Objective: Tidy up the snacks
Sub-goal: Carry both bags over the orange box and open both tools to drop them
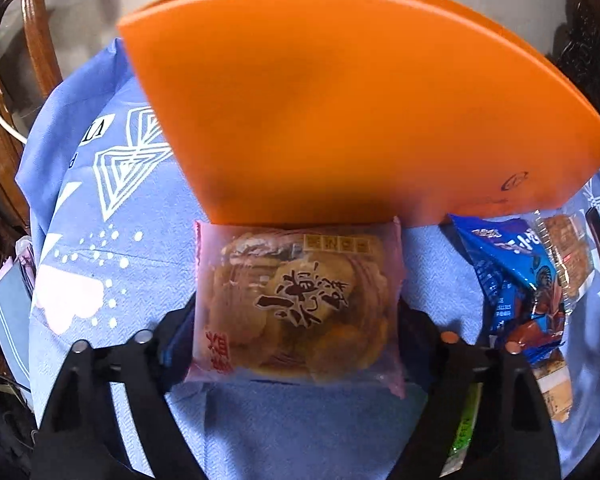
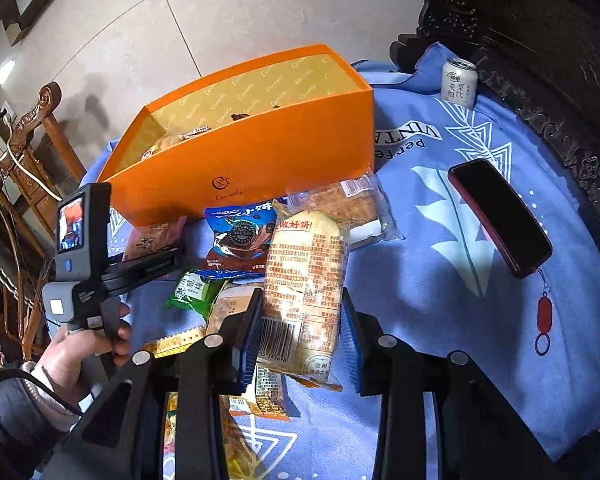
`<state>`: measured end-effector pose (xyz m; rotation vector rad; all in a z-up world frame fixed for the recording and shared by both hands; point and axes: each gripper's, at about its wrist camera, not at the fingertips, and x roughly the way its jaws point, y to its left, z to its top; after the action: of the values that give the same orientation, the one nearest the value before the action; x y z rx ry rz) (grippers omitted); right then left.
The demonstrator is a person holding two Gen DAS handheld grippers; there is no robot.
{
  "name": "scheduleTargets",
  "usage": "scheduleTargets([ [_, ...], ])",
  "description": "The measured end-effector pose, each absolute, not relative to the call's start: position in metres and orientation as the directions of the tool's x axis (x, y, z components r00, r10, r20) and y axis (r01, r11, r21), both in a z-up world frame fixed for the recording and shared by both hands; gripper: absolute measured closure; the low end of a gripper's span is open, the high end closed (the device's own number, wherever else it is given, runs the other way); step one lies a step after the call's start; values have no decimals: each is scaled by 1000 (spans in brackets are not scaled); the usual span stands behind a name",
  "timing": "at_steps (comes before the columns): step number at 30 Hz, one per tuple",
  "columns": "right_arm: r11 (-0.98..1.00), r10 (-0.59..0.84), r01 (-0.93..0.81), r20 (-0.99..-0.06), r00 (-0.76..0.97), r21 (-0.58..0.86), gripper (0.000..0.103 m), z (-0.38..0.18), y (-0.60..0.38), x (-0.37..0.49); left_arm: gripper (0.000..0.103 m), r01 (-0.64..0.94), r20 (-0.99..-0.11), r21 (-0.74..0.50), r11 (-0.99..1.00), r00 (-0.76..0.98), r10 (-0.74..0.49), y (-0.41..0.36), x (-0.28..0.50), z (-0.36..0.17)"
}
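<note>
My left gripper (image 1: 298,316) is shut on a pink pastry packet (image 1: 296,300), held just in front of the orange box (image 1: 340,100); the left gripper (image 2: 168,254) with its pink packet (image 2: 152,240) also shows in the right wrist view. My right gripper (image 2: 298,332) is shut on a long clear biscuit packet (image 2: 306,284), lifted over the snack pile. The orange box (image 2: 260,160) stands open with a few snacks inside. A blue cookie packet (image 2: 240,240), a green packet (image 2: 192,292) and a clear cake packet (image 2: 340,204) lie before it.
A blue patterned cloth (image 2: 440,280) covers the table. A dark red phone (image 2: 500,220) lies to the right, and a drink can (image 2: 458,82) stands at the back. Carved dark furniture (image 2: 540,60) borders the right; a wooden chair (image 2: 32,152) stands at left.
</note>
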<state>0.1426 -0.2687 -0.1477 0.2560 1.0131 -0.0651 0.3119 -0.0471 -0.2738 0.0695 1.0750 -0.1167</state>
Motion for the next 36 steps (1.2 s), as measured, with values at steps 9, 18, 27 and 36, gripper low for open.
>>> scheduleTargets([
  [9,964,61,183,-836,545,190,67,-144,-271,139,33,122,-868,-44,992,486,-99,-39,286,-256],
  [18,968,66,160,-811,582,193,67,-132,-272,136,33,116,-817,-61,991,565,-116,-14,241,-202],
  [27,979,77,88,-732,677,185,67,-89,-271,167,33,144,-703,-54,988,697,-140,-10,233,-112],
  [36,983,105,19,-646,756,183,67,-36,-277,229,33,198,-608,-112,974,761,-225,-30,281,-44],
])
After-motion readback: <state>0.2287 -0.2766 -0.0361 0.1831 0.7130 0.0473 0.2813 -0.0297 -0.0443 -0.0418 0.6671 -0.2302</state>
